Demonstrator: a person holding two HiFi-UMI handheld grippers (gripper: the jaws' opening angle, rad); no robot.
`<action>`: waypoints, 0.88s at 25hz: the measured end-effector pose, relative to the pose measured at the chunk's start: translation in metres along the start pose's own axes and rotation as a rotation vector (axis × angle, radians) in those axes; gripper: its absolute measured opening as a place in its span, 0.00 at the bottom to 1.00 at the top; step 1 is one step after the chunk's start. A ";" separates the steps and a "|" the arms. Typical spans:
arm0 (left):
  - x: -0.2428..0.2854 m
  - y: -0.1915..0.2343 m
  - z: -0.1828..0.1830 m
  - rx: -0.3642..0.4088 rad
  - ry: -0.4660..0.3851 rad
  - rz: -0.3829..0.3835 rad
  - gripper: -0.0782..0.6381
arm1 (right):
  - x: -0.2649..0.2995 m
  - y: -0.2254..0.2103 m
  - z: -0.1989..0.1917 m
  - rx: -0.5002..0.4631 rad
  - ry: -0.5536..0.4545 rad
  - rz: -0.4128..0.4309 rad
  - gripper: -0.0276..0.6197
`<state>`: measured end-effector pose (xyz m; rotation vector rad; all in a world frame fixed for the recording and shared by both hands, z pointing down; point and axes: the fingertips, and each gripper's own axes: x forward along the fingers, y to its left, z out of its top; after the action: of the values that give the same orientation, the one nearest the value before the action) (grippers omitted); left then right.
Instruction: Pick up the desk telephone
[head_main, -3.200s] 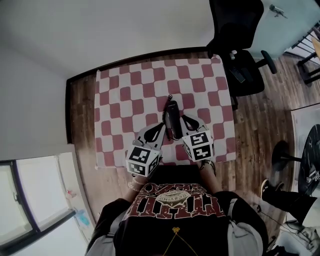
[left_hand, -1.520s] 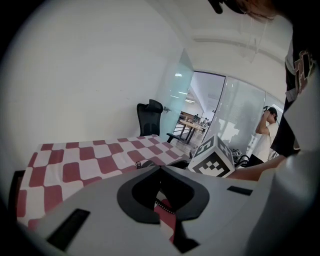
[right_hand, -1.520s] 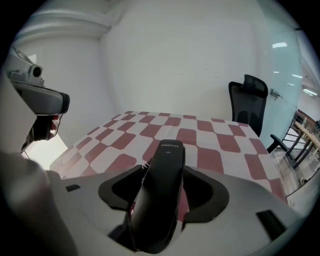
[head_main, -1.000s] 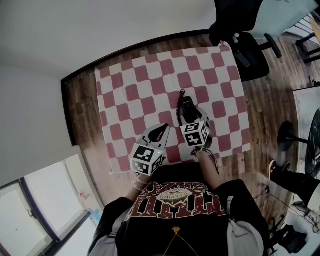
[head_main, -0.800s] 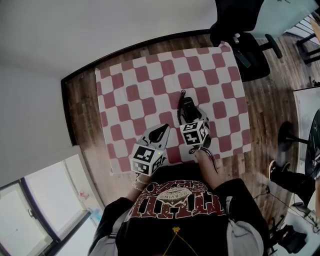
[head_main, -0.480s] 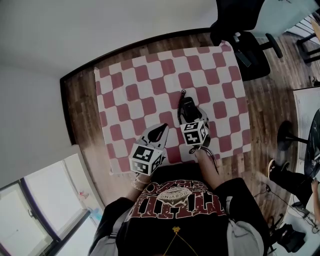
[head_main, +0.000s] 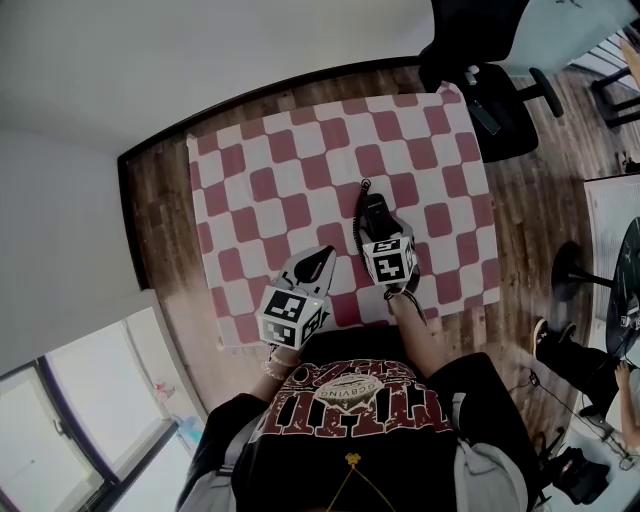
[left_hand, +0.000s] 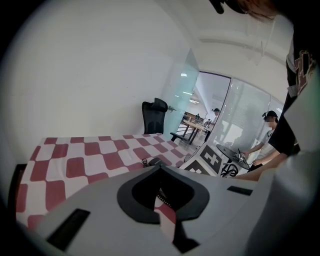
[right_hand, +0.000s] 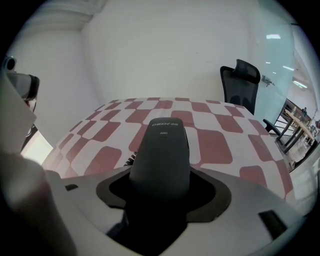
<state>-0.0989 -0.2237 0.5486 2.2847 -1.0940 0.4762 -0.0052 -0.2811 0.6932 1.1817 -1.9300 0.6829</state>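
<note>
Right hand-held gripper (head_main: 378, 236) straddles the near end of the desk telephone (right_hand: 161, 150). Its jaws have just been opening and now stand about as wide as they go. The body sits between them, with slack visible on both sides, so nothing is gripped yet.

The telephone lies flat on the checked cloth (head_main: 280, 190), right of centre in the head view, long axis pointing up-frame.

Left hand-held gripper (head_main: 322, 260) has its jaws together and empty. It's parked lower left of the telephone, clear of it.

Risks as I read them:
- End grip. The jaws are over the near end, not the middle, so most of the length overhangs up-frame. On the lift I'd expect the far end to droop or pivot out.
- Shell looks smooth, rounded and tapered. A close on the taper can squeeze it forward out of the jaws.
- The coiled cord (head_main: 363, 187) pokes out at the far end, and I can't tell where it runs. If it's tethered or caught it pulls the telephone back mid-lift.
- The cloth is loose on the worktop (head_main: 160, 210). A lower jaw edge that digs in pinches fabric along with the telephone and drags the cloth.
- The steep downward pitch means the close could land uneven across the two sides.
</note>
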 end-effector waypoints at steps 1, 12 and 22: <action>0.000 -0.001 0.000 0.001 -0.001 -0.002 0.11 | 0.000 0.000 0.000 0.000 0.000 0.000 0.49; -0.007 -0.004 0.000 0.051 -0.001 0.013 0.11 | 0.001 -0.002 0.000 -0.007 0.005 0.002 0.49; -0.013 0.000 -0.002 0.048 -0.015 0.028 0.11 | 0.000 -0.001 0.000 -0.029 0.017 0.003 0.49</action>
<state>-0.1073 -0.2148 0.5428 2.3201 -1.1351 0.5023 -0.0043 -0.2813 0.6936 1.1519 -1.9223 0.6620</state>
